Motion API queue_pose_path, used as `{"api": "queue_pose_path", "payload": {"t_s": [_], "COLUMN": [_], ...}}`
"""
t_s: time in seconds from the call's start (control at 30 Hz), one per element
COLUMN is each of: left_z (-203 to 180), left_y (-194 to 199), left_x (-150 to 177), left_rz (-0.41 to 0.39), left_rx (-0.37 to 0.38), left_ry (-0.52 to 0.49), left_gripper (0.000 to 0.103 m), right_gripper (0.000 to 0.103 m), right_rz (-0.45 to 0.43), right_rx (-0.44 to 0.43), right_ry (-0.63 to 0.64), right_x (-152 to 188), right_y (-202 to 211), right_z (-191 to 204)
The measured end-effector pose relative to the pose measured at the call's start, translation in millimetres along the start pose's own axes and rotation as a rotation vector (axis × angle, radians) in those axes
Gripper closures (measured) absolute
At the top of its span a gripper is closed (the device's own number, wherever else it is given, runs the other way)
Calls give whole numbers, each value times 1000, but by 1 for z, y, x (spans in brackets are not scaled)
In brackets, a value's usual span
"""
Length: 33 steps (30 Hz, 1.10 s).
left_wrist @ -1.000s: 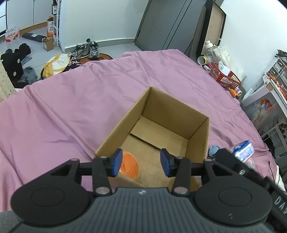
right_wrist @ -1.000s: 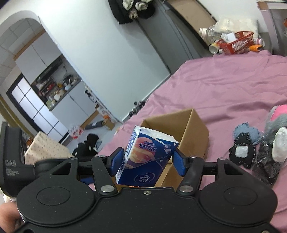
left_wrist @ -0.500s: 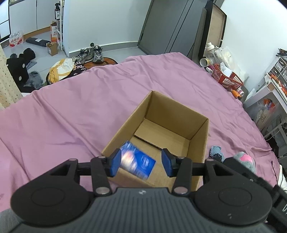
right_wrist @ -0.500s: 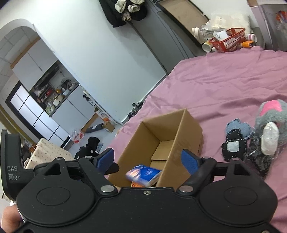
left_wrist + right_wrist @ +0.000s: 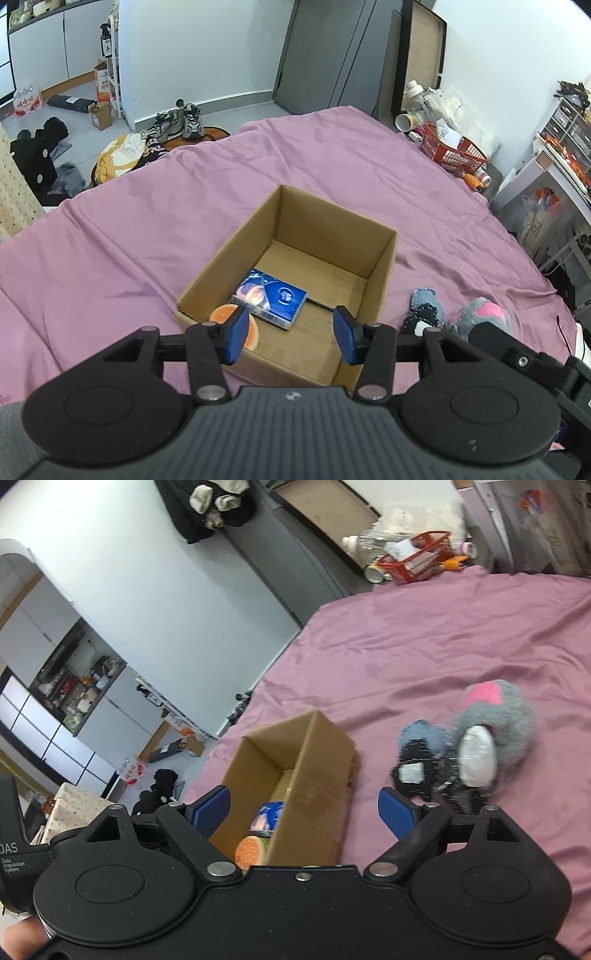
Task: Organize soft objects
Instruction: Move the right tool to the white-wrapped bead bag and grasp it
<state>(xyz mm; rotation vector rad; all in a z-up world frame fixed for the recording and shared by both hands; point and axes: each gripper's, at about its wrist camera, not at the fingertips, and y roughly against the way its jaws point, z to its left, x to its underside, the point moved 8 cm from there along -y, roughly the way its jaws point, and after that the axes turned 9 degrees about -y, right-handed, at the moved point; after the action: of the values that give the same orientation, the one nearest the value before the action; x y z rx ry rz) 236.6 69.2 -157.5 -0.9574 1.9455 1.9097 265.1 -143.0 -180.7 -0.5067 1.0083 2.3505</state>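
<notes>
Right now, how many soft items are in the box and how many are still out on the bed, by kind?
In the cardboard box:
blue tissue pack: 1
orange round item: 1
On the purple bedsheet:
grey and pink plush: 1
dark felt piece: 1
Total: 4

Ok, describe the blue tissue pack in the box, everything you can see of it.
The blue tissue pack is a soft rectangular packet in glossy blue wrap, printed with an orange-pink swirl and a round blue logo. It lies flat on the floor of the open cardboard box, skewed to the walls, near the front left corner. An orange round item sits beside it; whether they touch is unclear. No gripper holds it. From the right wrist only one end shows.
</notes>
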Motion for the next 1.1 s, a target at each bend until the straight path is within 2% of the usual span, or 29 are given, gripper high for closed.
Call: {"api": "queue_pose_path", "payload": {"t_s": [0.5, 0.83, 1.1], "left_z": [-55, -91, -113], "left_y": [3, -1, -15], "left_x": [10, 17, 26], "left_rz": [-1, -13, 2], "left_rx": [12, 35, 44], "left_ry": [-59, -68, -59], "left_gripper": [54, 54, 54], "right_gripper": [14, 14, 23], "right_rz": [14, -17, -50], "right_rx": [37, 77, 108], "right_ry": [-159, -297, -391], "right_x": [-12, -24, -32], "right_y": [28, 32, 29], "right_z": [-51, -91, -122]}}
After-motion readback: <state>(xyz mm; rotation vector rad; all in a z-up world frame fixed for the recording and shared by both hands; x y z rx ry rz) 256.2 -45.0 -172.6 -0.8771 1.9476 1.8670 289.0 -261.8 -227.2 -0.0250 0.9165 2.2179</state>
